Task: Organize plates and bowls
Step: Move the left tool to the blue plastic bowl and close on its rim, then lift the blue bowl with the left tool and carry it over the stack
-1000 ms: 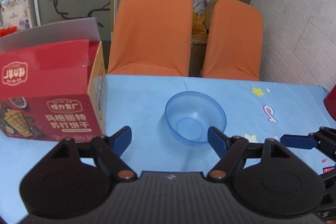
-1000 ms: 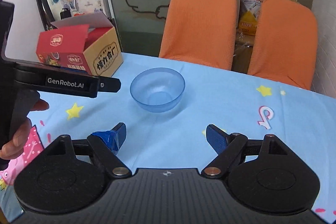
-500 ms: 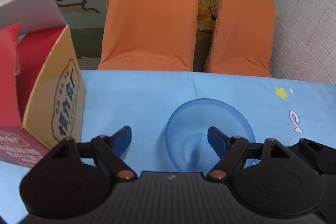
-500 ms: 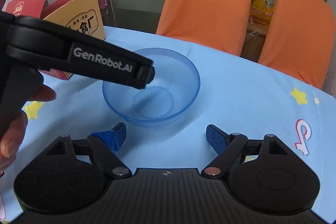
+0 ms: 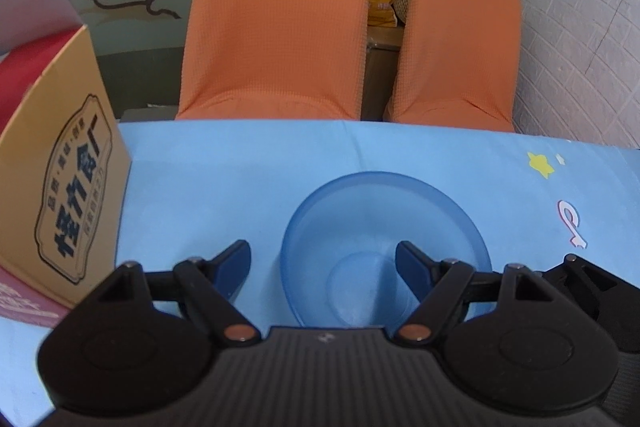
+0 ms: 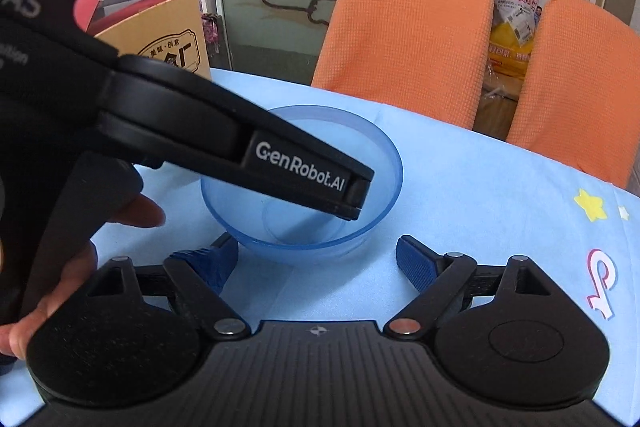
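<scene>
One translucent blue bowl (image 5: 384, 247) stood upright on the blue tablecloth (image 5: 240, 187), the only dish in either view. The left gripper (image 5: 322, 259) straddled the bowl's left rim: its right finger (image 5: 412, 267) sat inside the bowl, its left finger (image 5: 236, 263) outside at 9 o'clock, both clear of the wall, so the jaws stood open and gripped nothing. In the right wrist view, the right gripper (image 6: 316, 259) was at 6 o'clock of the bowl (image 6: 380, 163), just short of the near rim; its jaws had just been opening, with bare cloth between them and no contact on the bowl. One hand (image 6: 72, 267) held the left gripper's handle at 9 o'clock. One open red and tan carton (image 5: 60, 187) stood at 9 o'clock of the bowl, with a strip of free cloth between the two. Open cloth lay at 12 and 3 o'clock up to the table's far edge (image 5: 360, 121). Two orange chairs (image 5: 280, 27) stood beyond that edge at 12 o'clock, against one brick wall (image 5: 580, 27) at 2 o'clock.
</scene>
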`<state>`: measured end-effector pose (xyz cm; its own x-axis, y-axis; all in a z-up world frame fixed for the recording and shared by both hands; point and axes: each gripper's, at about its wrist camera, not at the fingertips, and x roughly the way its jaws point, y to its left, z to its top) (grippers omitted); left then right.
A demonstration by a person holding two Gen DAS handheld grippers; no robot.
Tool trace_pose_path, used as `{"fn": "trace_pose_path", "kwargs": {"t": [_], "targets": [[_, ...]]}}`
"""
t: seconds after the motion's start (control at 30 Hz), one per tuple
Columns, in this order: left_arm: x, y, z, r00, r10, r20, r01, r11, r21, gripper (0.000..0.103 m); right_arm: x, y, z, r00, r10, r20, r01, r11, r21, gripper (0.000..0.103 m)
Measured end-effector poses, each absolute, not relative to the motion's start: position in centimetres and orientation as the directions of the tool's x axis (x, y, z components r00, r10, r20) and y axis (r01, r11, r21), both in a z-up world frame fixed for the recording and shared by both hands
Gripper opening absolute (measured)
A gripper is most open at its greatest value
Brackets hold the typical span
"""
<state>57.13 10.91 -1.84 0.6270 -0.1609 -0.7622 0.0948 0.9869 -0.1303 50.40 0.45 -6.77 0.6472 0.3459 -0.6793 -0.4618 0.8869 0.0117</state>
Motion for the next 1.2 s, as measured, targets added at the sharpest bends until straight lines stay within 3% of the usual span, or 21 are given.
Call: {"fn": "trace_pose_path", "kwargs": {"t": [0.33, 0.4, 0.47, 0.57, 0.9, 1.2], "targets": [[56.9, 10.8, -1.7, 0.636, -0.157, -0.756, 0.110, 0.988, -0.113, 0.076, 52.1, 0.7, -6.7, 0.660, 0.361, -0.659, -0.464, 0.886, 0.021, 0.076], [56.8, 10.7, -1.8, 0.640, -0.152, -0.754, 0.115, 0.988, -0.101, 0.068, 52.0, 0.4, -6.8, 0.665, 0.386, -0.639, -0.475, 0.879, 0.036, 0.072], [56.8, 10.3, -1.8, 0.650, -0.130, -0.748, 0.121, 0.990, -0.067, 0.051, 51.9, 0.2, -6.9, 0.678, 0.390, -0.623, -0.475, 0.879, 0.034, 0.068], [56.8, 10.1, -1.6, 0.644, -0.149, -0.751, 0.143, 0.987, -0.073, 0.041, 51.8, 0.6, -6.9, 0.688, 0.382, -0.617, -0.488, 0.873, -0.004, 0.062], [54.9, 9.4, 0.4, 0.656, -0.176, -0.734, 0.174, 0.981, -0.079, 0.040, 51.1, 0.4, -5.1, 0.704, 0.372, -0.605, -0.493, 0.869, -0.038, 0.062], [51.0, 8.1, 6.9, 0.710, -0.180, -0.681, 0.188, 0.980, -0.063, 0.041, 47.5, -0.3, 0.3, 0.730, 0.369, -0.576, -0.489, 0.870, -0.062, 0.062]]}}
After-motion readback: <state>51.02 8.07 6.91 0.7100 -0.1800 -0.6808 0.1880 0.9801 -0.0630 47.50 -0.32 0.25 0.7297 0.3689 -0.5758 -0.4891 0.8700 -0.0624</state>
